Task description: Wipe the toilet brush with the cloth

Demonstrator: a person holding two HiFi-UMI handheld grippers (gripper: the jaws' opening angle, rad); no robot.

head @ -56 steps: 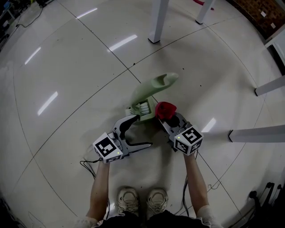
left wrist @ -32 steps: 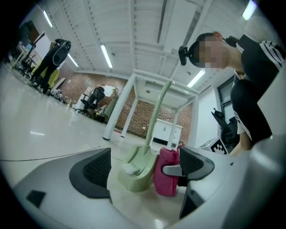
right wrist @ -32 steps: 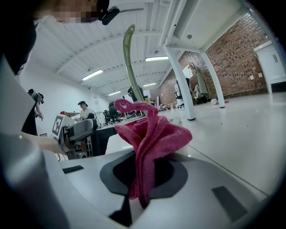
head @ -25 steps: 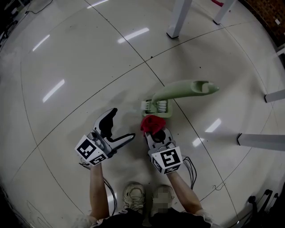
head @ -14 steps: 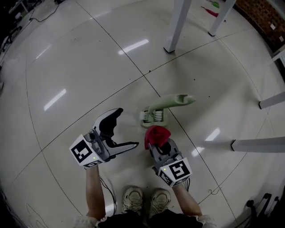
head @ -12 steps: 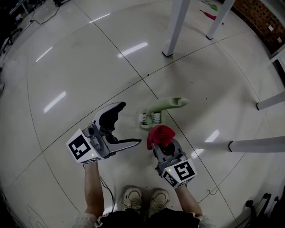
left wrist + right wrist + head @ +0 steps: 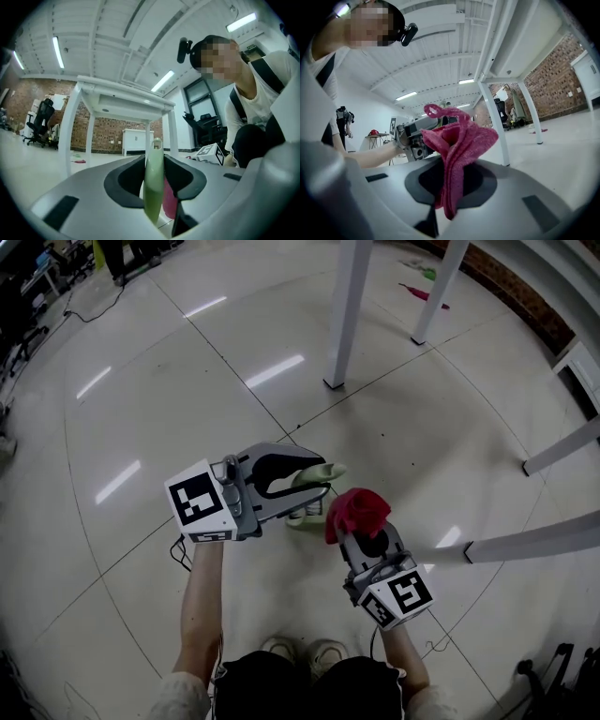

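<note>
The left gripper (image 7: pixel 323 476), its jaws just closing, clamped the green toilet brush (image 7: pixel 153 187) by the handle. The right gripper (image 7: pixel 361 526) pinched the red cloth (image 7: pixel 357 510) just beside it. Glossy floor (image 7: pixel 169 381) lay open leftward, and white table legs (image 7: pixel 343 315) stood ahead.

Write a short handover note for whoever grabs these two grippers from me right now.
Left tongs: jaws have just been closing and are now clamped on the green handle of the toilet brush. Its bristle head shows just below the tongs in the head view.
Right tongs: shut on the red cloth, which is bunched up above the jaws.
Done: both things are gripped, one in each hand, side by side in front of the person.
Left: the cloth is not touching the brush at this moment. Bring the cloth onto the brush and wipe it.
</note>
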